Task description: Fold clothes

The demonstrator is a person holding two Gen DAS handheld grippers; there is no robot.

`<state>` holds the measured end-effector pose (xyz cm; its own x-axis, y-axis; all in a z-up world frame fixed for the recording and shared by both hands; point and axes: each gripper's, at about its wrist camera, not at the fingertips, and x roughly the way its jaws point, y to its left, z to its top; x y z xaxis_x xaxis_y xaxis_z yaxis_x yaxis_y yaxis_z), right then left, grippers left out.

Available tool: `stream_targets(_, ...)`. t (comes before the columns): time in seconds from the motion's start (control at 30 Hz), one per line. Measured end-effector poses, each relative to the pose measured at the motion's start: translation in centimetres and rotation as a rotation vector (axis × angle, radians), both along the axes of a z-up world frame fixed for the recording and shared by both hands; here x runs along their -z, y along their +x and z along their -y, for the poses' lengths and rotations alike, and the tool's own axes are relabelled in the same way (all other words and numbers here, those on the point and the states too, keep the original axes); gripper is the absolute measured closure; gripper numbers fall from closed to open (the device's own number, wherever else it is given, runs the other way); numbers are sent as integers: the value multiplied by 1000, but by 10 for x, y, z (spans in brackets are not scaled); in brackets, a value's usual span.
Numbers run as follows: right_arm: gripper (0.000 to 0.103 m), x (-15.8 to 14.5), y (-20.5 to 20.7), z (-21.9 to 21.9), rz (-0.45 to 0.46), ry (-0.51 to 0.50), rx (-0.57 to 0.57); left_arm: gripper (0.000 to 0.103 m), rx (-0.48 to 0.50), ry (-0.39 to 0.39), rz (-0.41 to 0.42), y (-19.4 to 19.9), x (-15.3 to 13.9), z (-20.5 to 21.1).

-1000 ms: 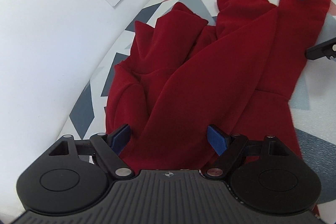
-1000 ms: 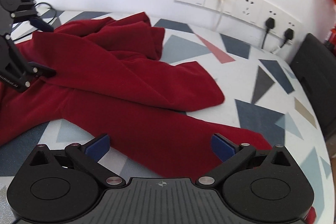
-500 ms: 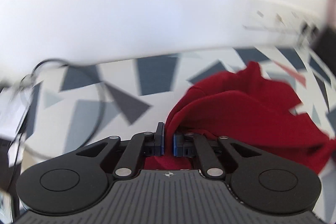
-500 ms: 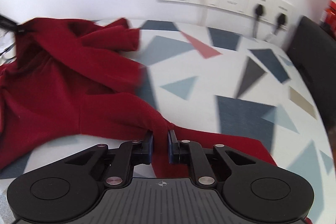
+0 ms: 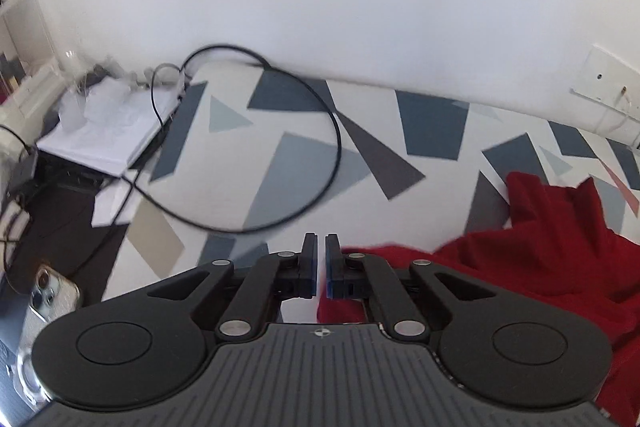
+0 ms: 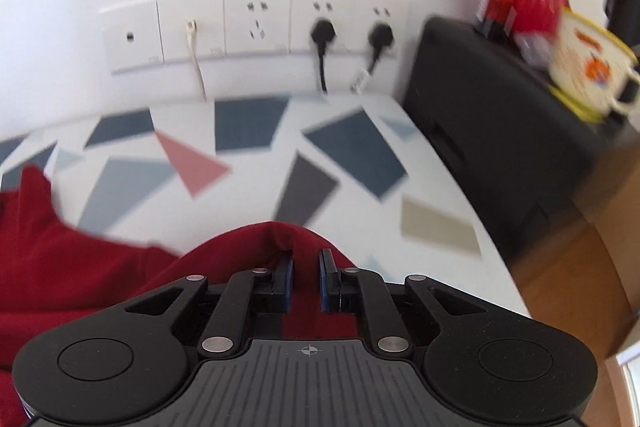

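A dark red garment [image 5: 552,267] lies on a white table with a triangle pattern [image 5: 304,163]. My left gripper [image 5: 320,259] is shut on an edge of the garment, which trails off to the right below the jaws. In the right wrist view the garment [image 6: 80,267] spreads to the left, and a fold of it bulges up in front of my right gripper [image 6: 305,279], which is shut on it.
A black cable [image 5: 336,147] loops over the table's left part, near white boxes [image 5: 104,131] and a phone [image 5: 52,295]. Wall sockets with plugs [image 6: 320,31] are behind. A black cabinet [image 6: 500,147] with a mug [image 6: 588,67] and flowers stands at the right.
Both grippers closed on the garment's edges a second ago and have since swung apart, the left toward the table's left end, the right toward its right end, drawing the cloth out.
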<state>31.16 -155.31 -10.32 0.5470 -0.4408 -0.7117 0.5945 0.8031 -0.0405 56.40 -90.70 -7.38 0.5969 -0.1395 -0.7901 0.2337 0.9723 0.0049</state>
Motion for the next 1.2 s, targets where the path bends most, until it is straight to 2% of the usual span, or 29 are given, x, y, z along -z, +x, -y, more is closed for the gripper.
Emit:
stream_targets(0.1, 92, -19, 40, 13, 56, -58, 7, 100, -61, 18, 89, 24, -9, 7)
stream_targets(0.17, 88, -30, 60, 20, 90, -80, 41, 100, -114, -19, 102, 36, -15, 4)
stream_targets(0.2, 78, -34, 67, 21, 90, -92, 55, 100, -130, -41, 102, 40, -18, 2)
stream_targets(0.23, 70, -38, 69, 19, 86, -102, 55, 99, -102, -60, 91, 32, -20, 1)
stream_targets(0.27, 50, -41, 71, 17, 83, -112, 55, 94, -72, -80, 80, 23, -22, 0)
stream_targets(0.3, 43, -44, 71, 14, 84, -122, 50, 91, -42, -99, 68, 14, -23, -1)
stream_targets(0.37, 43, -50, 57, 1, 115, -127, 5, 69, 18, -137, 46, -3, -26, -3)
stream_targets(0.43, 43, -57, 38, -14, 128, -122, -1, 55, 74, -139, 38, -34, -24, -7)
stream_targets(0.5, 43, -67, 6, -22, 162, -106, 36, 48, 101, -159, 28, -64, -22, -16)
stream_targets(0.6, 42, -91, -54, -27, 240, -83, 137, 42, 65, -228, -4, -95, -19, -44)
stream_targets(0.67, 42, -110, -97, -29, 300, -68, 216, 32, 47, -244, -6, -107, -19, -63)
stream_targets(0.77, 41, -137, -160, -32, 382, -47, 331, 32, 17, -226, 11, -115, -23, -89)
stream_targets(0.87, 42, -147, -207, -53, 360, -64, 383, 31, 37, -272, 13, -125, -23, -104)
stream_targets(0.93, 42, -135, -226, -76, 318, -48, 369, 29, 108, -272, 16, -142, -16, -96)
stream_targets(1.0, 41, -111, -233, -105, 273, 6, 334, 29, 227, -248, -6, -166, -3, -73)
stream_targets(1.1, 41, -67, -215, -146, 217, 141, 254, 29, 423, -228, -55, -206, 16, -35)
stream_targets(1.2, 41, -30, -183, -185, 181, 239, 133, 29, 560, -147, -51, -247, 32, -1)
